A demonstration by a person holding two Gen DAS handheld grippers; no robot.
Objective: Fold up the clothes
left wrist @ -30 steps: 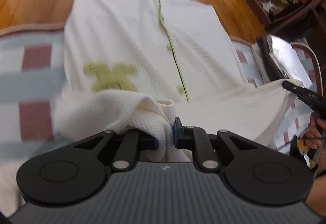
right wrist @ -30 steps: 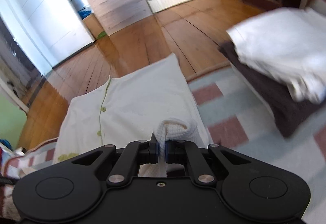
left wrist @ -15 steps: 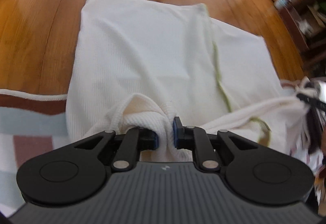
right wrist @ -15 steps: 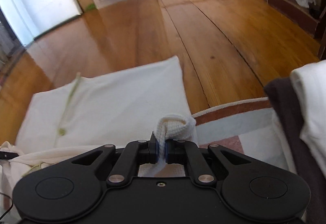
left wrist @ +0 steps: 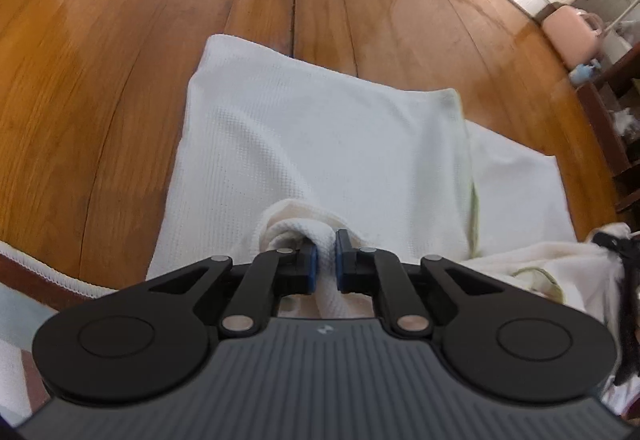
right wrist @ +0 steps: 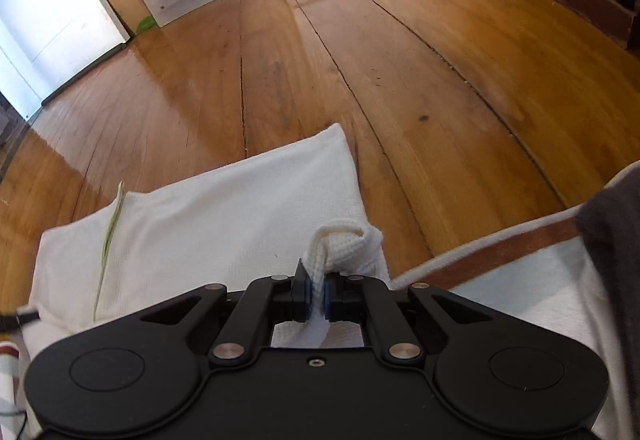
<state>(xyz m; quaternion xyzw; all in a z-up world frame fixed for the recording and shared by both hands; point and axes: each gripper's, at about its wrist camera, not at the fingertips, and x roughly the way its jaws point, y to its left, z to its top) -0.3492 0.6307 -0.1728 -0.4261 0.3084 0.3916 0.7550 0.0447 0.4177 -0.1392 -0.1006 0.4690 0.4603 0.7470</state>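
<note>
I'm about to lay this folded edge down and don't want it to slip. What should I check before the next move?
1. Left claw shut on the white garment: ok.
2. Right claw shut on the garment: ok.
3. Far hem lying flat on the wooden floor: ok.
4. Carried edge lined up with the far hem: cannot tell.
5. Dark folded pile clear of the landing spot: ok.
</note>
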